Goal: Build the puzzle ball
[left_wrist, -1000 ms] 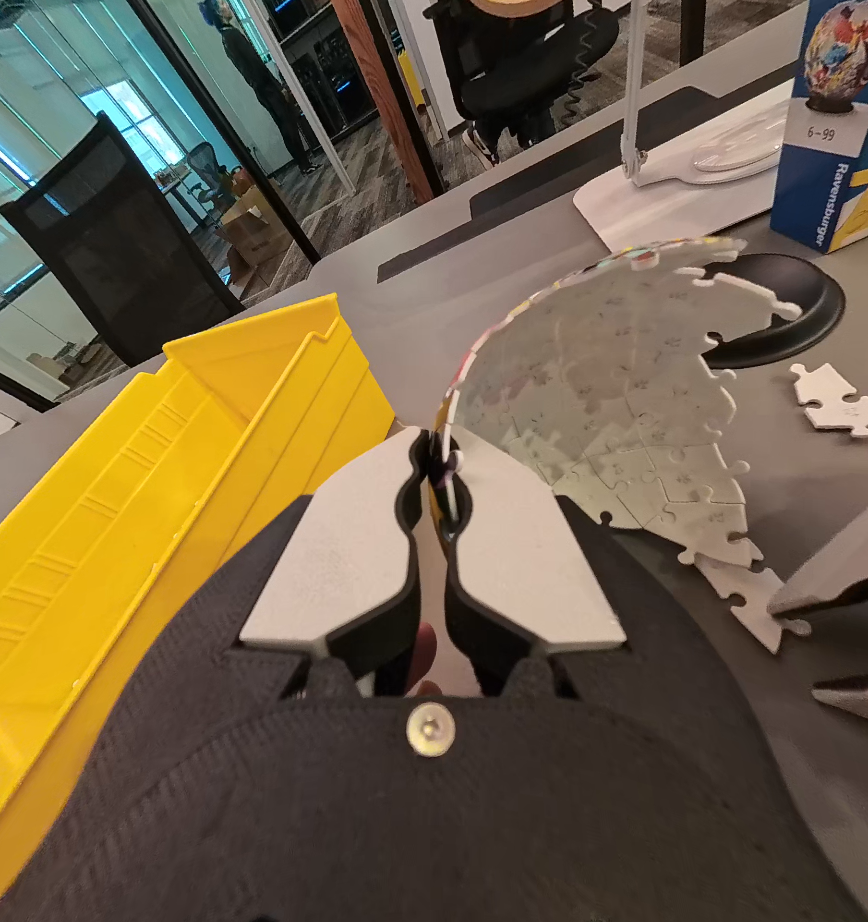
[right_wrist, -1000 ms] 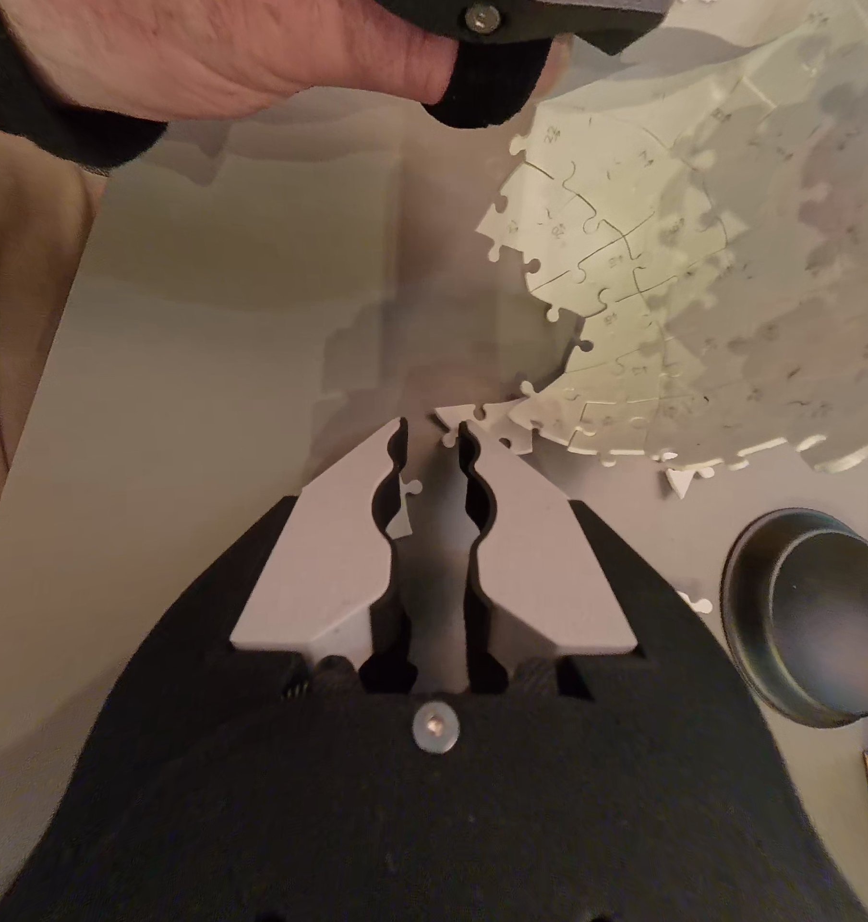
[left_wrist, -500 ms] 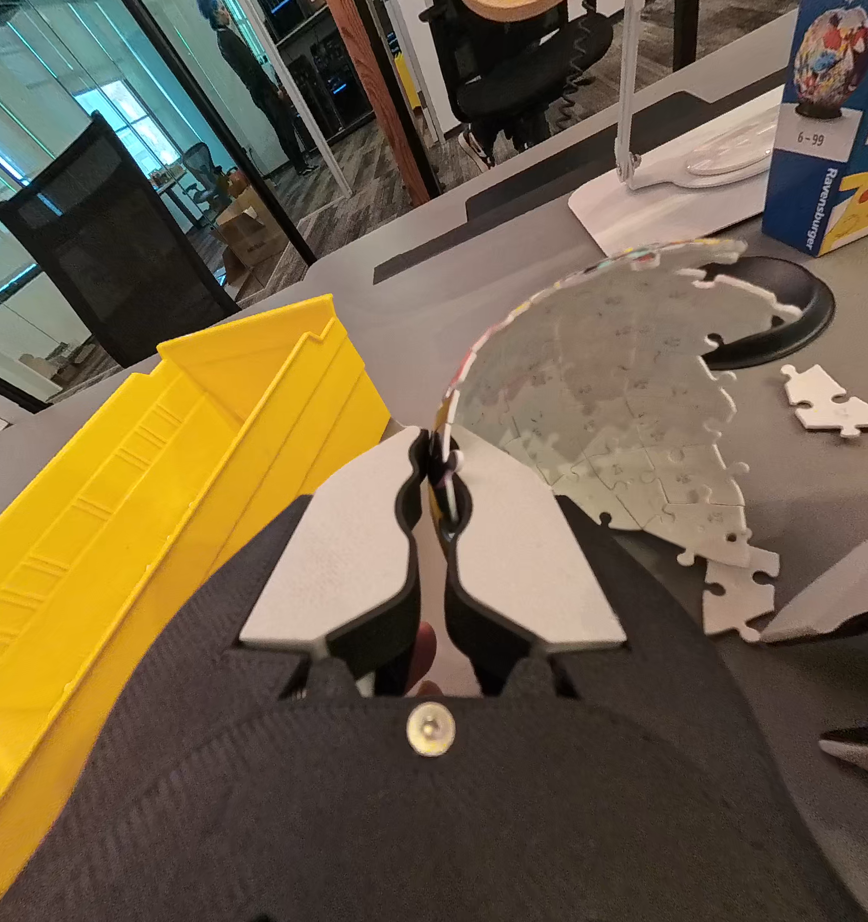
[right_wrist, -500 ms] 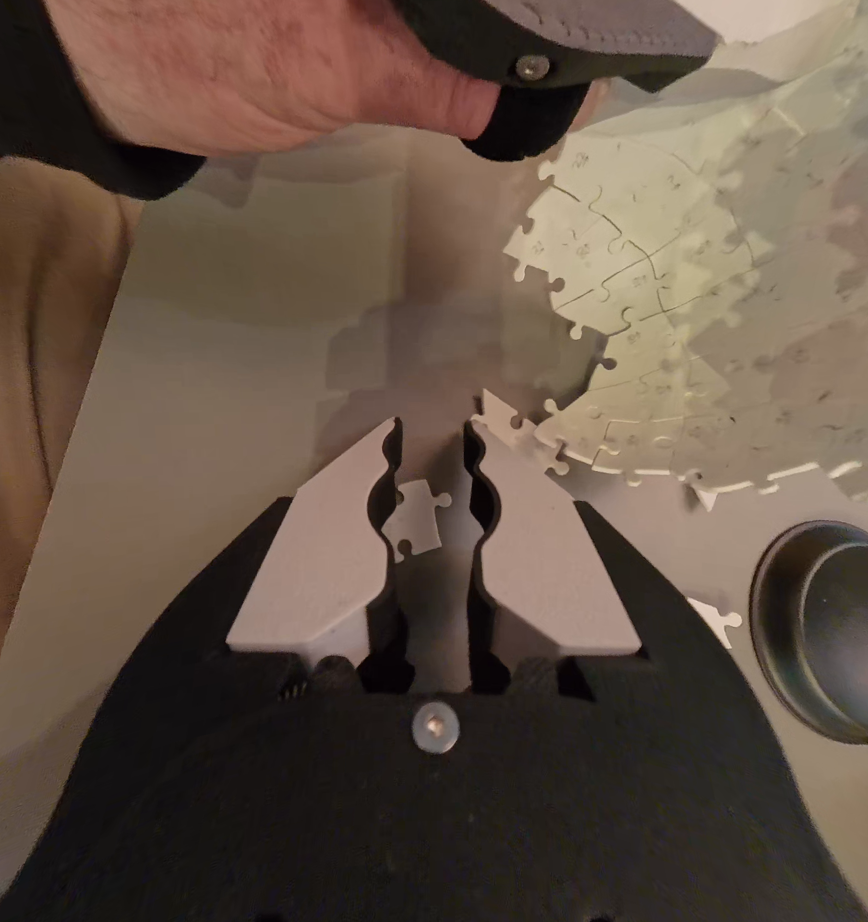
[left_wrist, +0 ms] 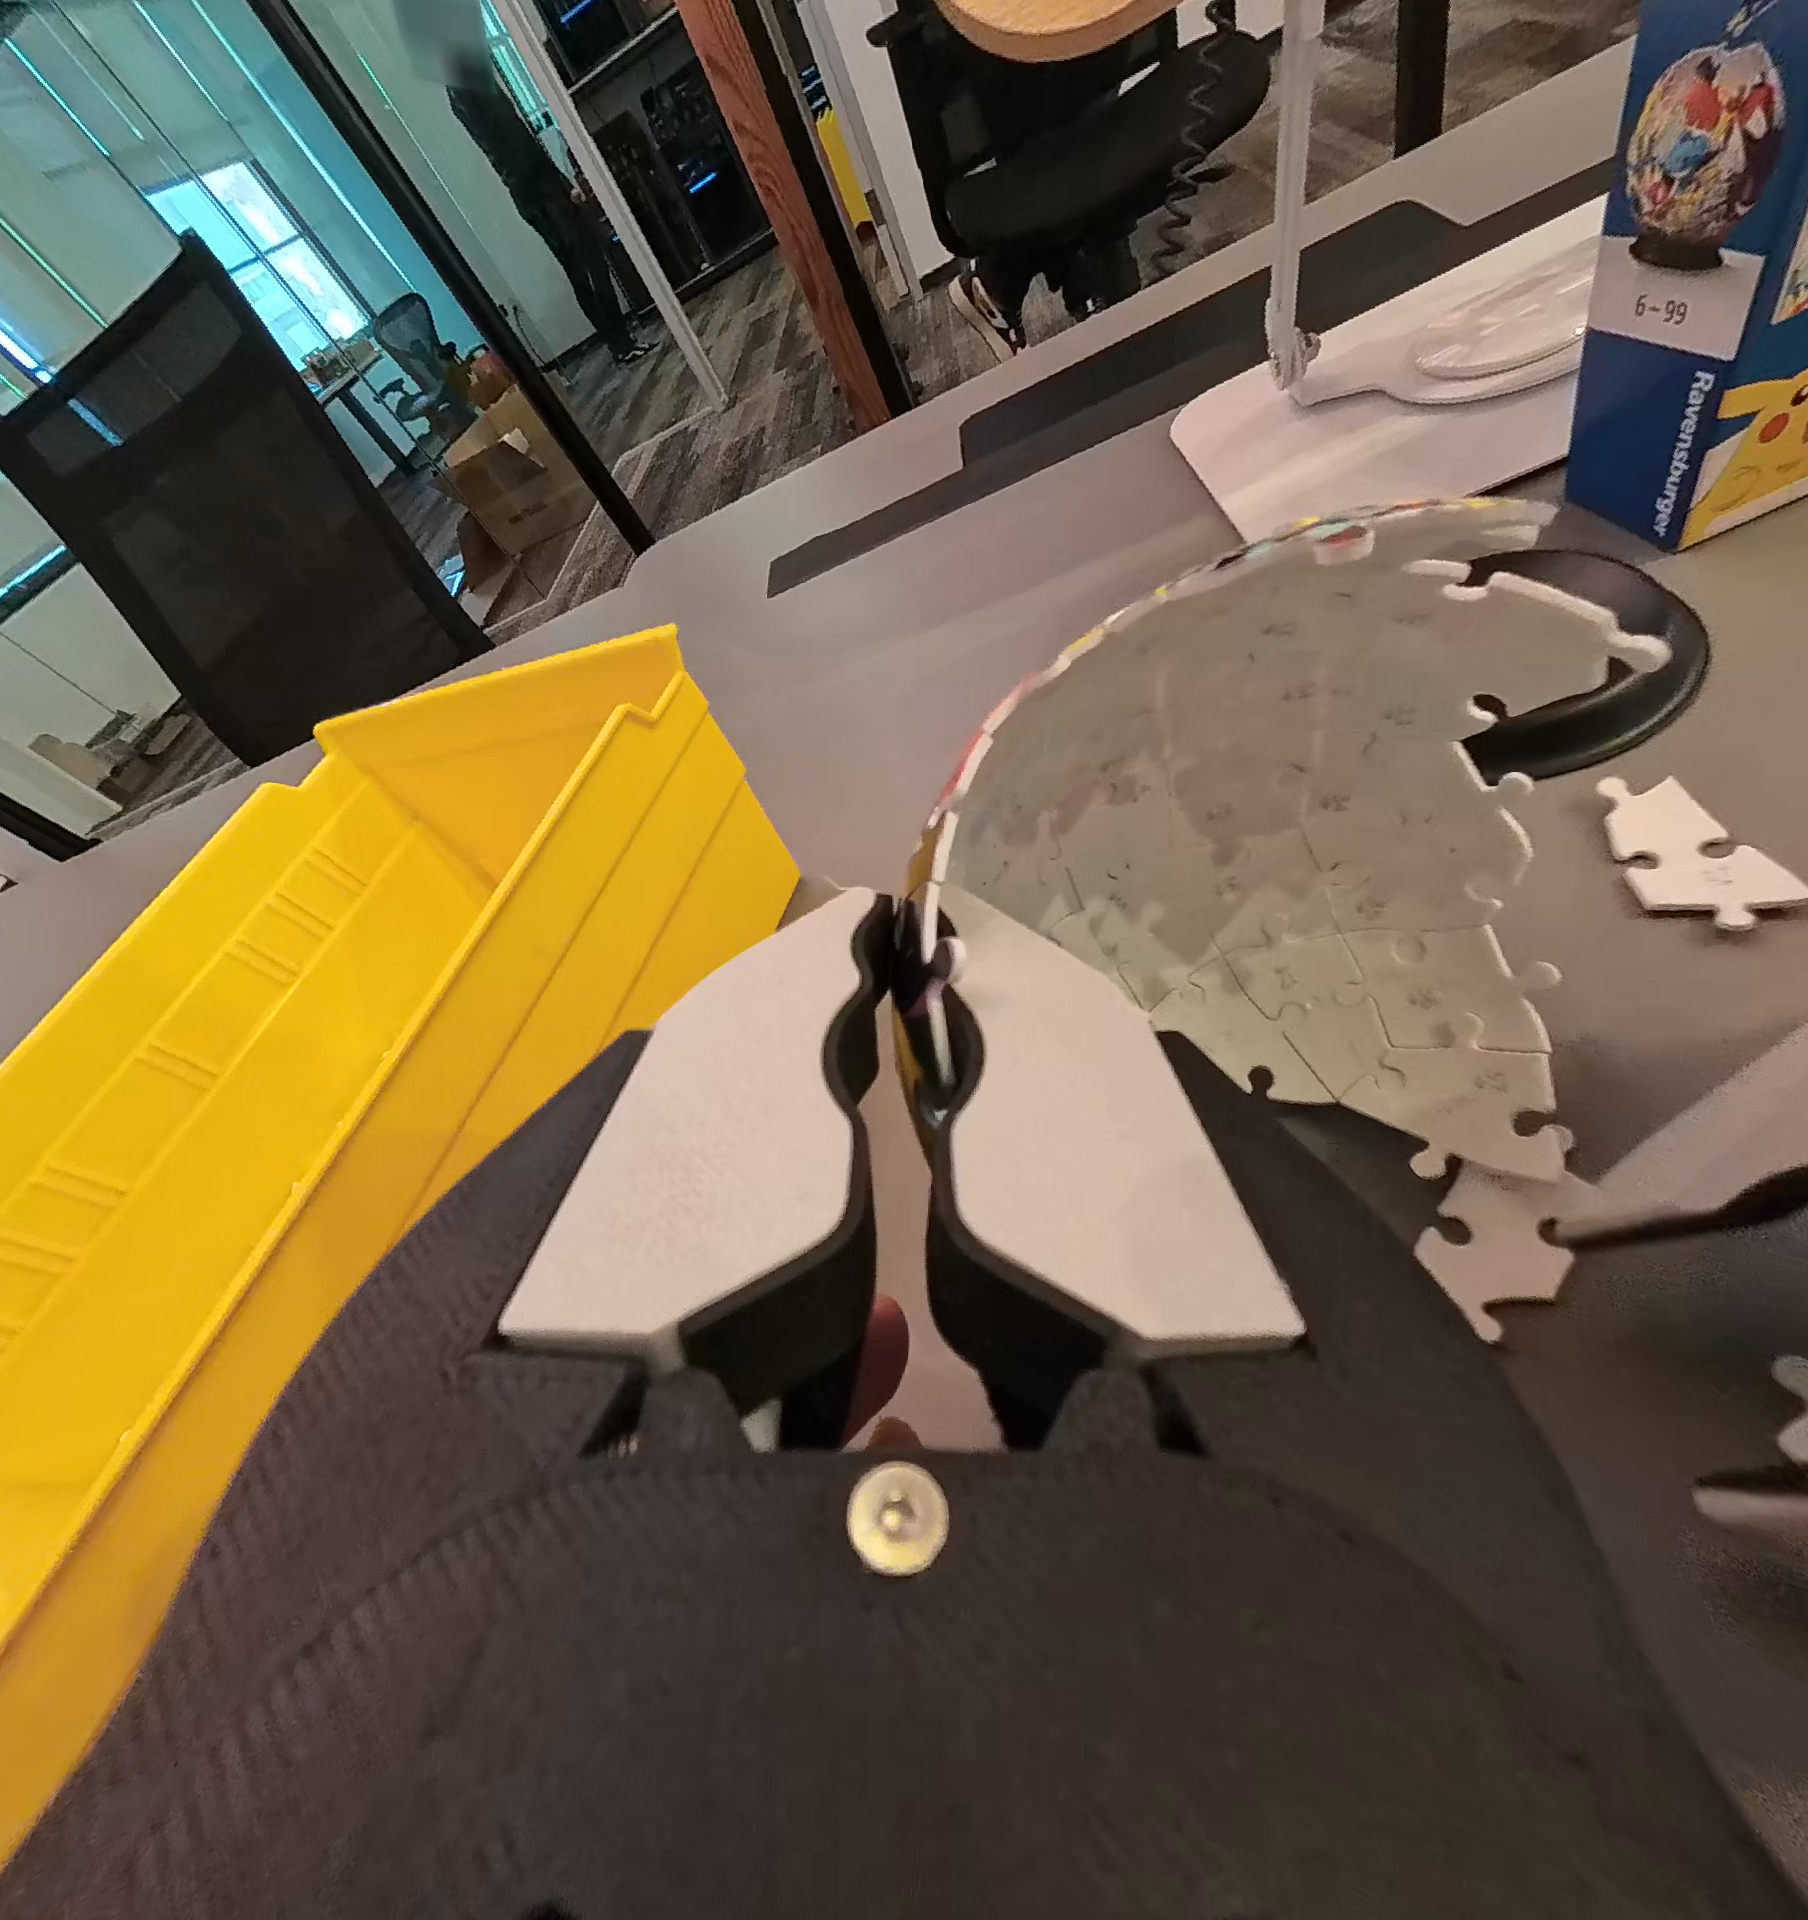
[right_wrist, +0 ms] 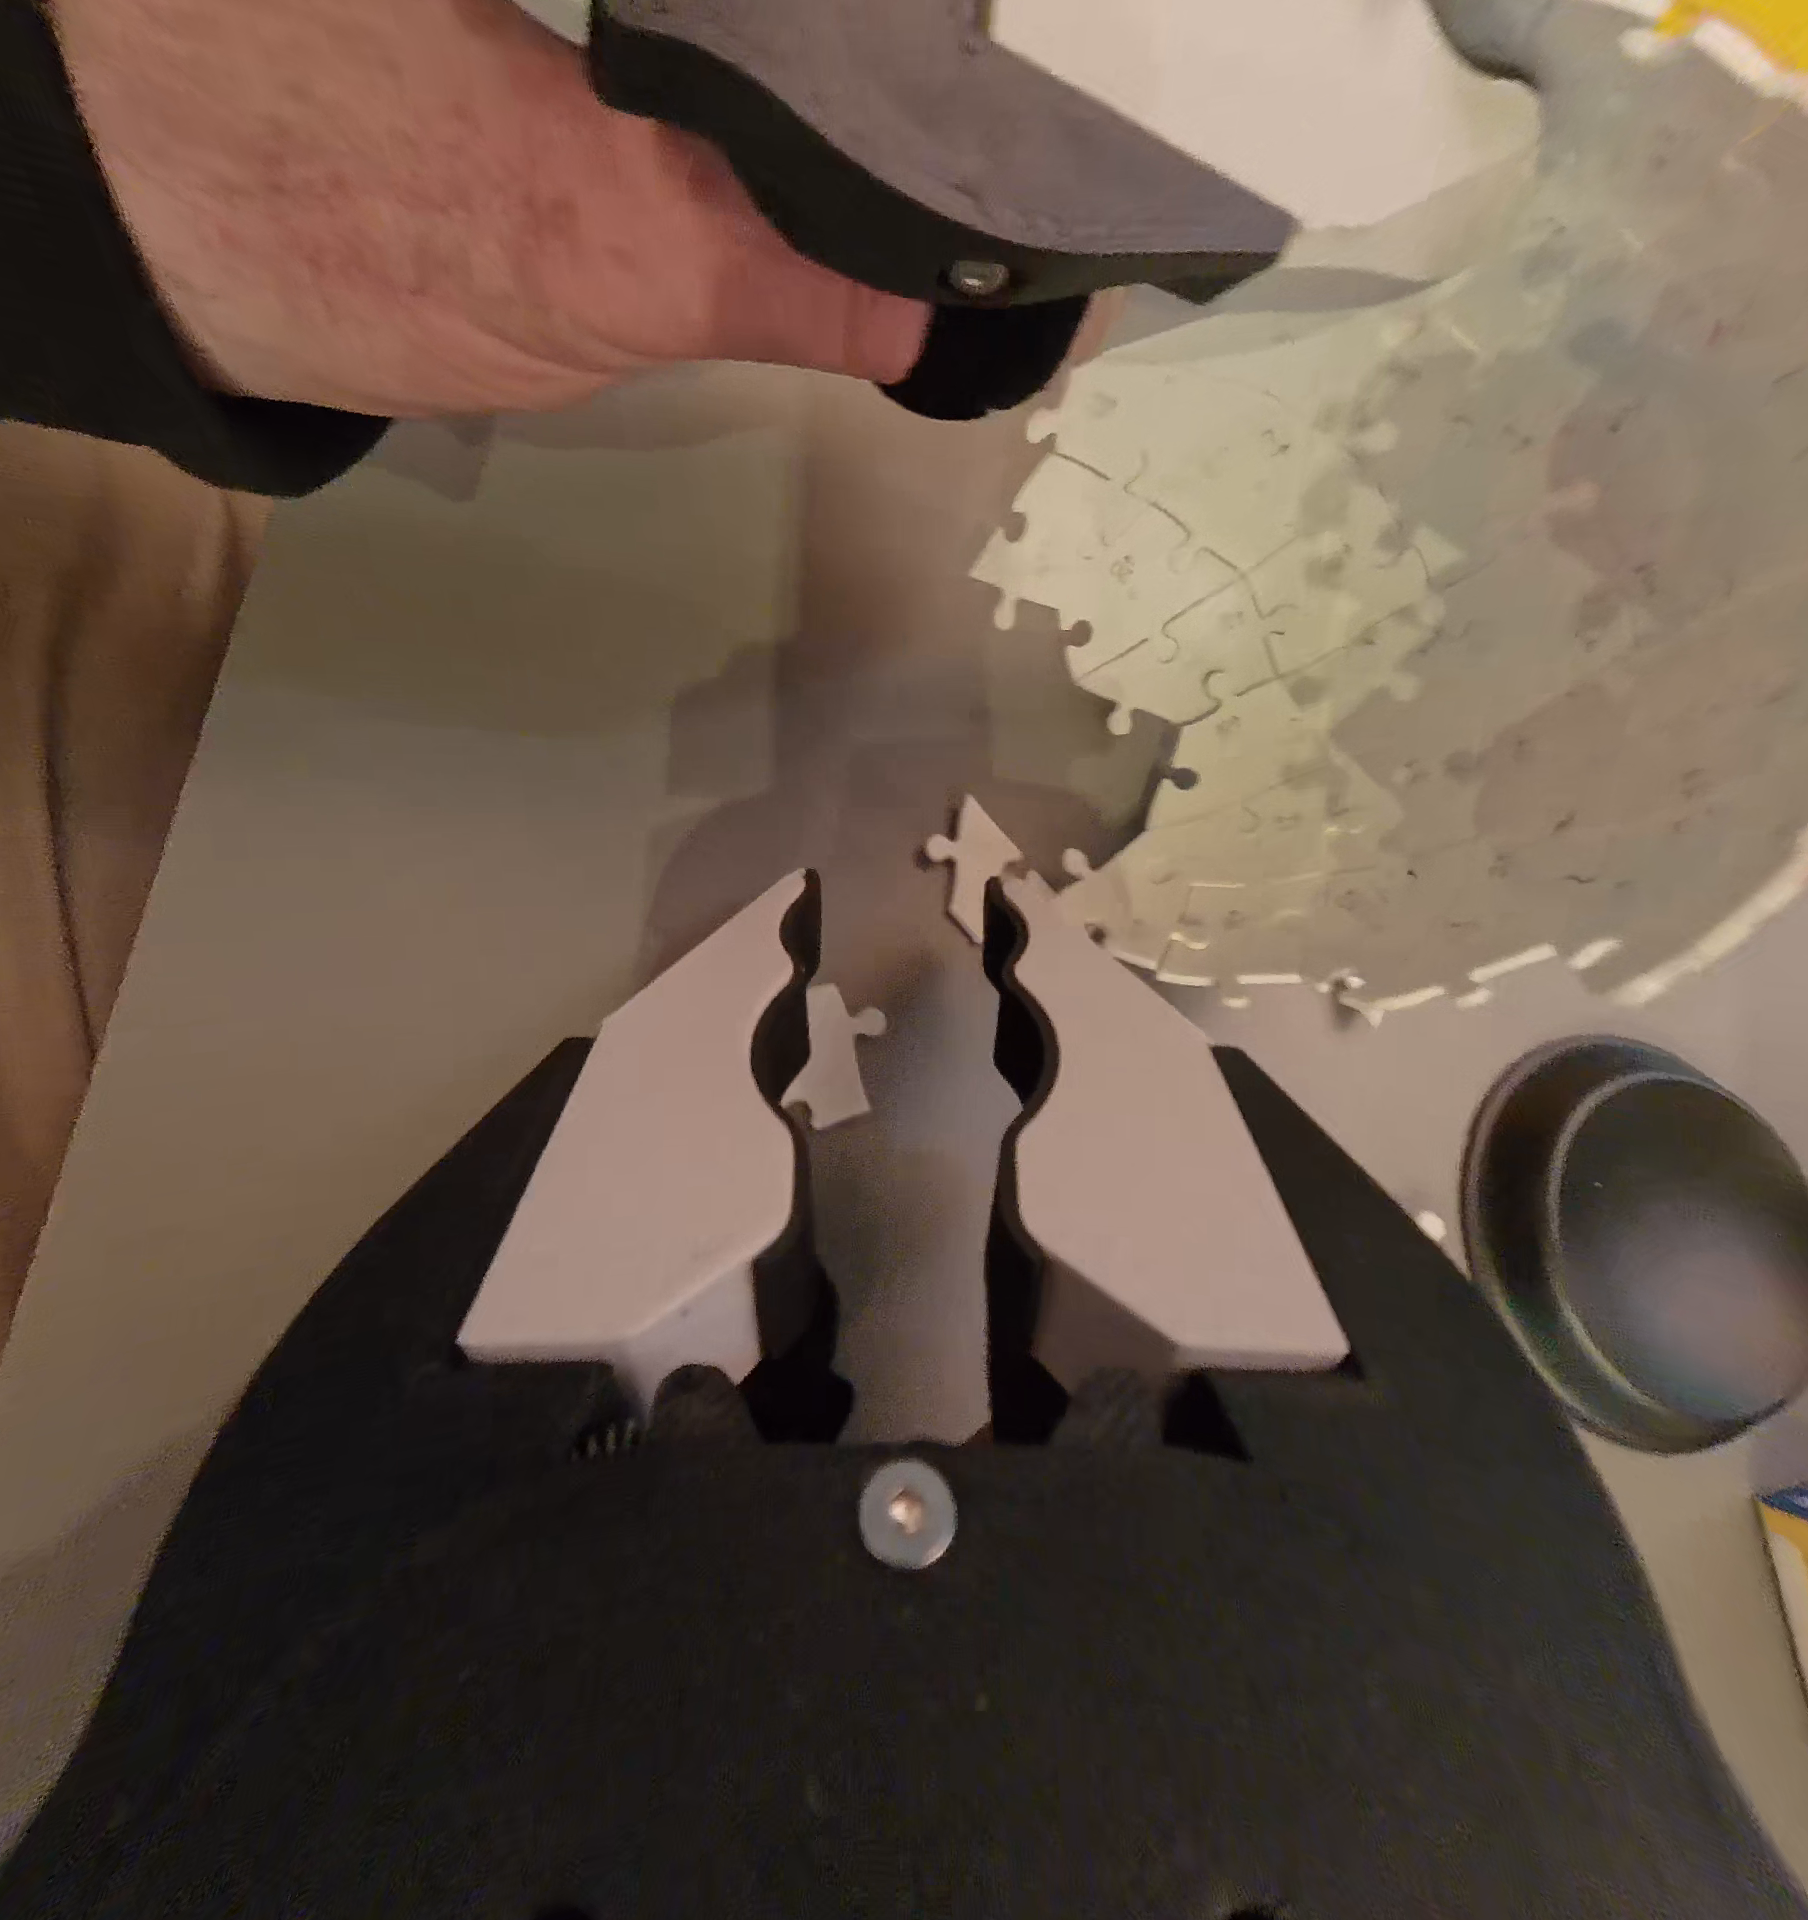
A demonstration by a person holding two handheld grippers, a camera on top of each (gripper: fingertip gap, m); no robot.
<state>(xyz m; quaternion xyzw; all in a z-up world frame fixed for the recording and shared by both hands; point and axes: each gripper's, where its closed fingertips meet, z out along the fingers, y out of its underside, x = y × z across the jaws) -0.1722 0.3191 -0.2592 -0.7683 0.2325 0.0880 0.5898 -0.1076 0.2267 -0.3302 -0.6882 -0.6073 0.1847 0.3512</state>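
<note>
Right gripper [right_wrist: 895,904] jaws widened, nothing gripped; loose piece [right_wrist: 827,1070] lies between them. Left gripper [left_wrist: 910,966] clamped on shell [left_wrist: 1243,831] rim at 12 o'clock. Piece pickup judged pending.

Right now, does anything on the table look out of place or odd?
Nothing looks damaged or spilled. The half-built puzzle ball is tilted on edge, but the left gripper is clamping its rim. A few loose puzzle pieces lie scattered on the grey table, one between the open right gripper's fingers.
</note>
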